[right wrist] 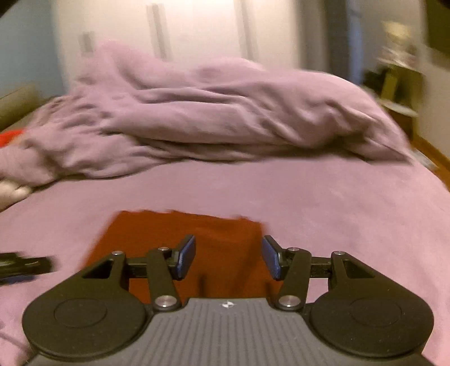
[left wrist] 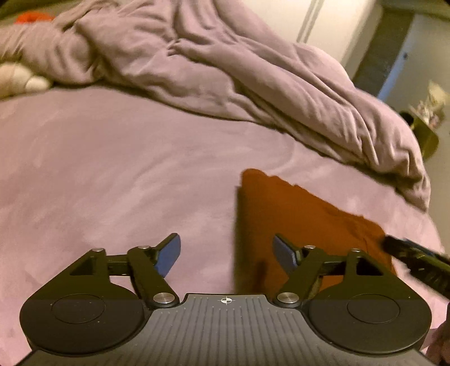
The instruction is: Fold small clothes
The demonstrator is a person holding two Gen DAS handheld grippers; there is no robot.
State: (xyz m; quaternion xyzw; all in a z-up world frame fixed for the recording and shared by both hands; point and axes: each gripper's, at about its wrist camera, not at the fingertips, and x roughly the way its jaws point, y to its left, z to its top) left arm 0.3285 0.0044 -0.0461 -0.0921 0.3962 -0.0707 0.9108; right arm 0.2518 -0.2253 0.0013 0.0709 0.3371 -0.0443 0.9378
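Note:
A rust-orange garment [left wrist: 295, 216] lies flat and folded on the mauve bed sheet [left wrist: 112, 169]. My left gripper [left wrist: 227, 254] hovers over its left edge, open, with nothing between the blue pads. The other gripper's black fingertips [left wrist: 416, 259] show at the garment's right edge. In the right wrist view the same garment [right wrist: 213, 233] lies below my right gripper [right wrist: 229, 259], which stands open above it, its pads apart from the cloth. The left gripper's tip [right wrist: 25, 266] shows at the left border there.
A crumpled mauve duvet [left wrist: 225, 73] is heaped across the far side of the bed. A pale soft toy [left wrist: 19, 78] and something red [left wrist: 31, 17] lie at the far left. A side table with clutter [left wrist: 427, 124] stands beyond the bed's right edge.

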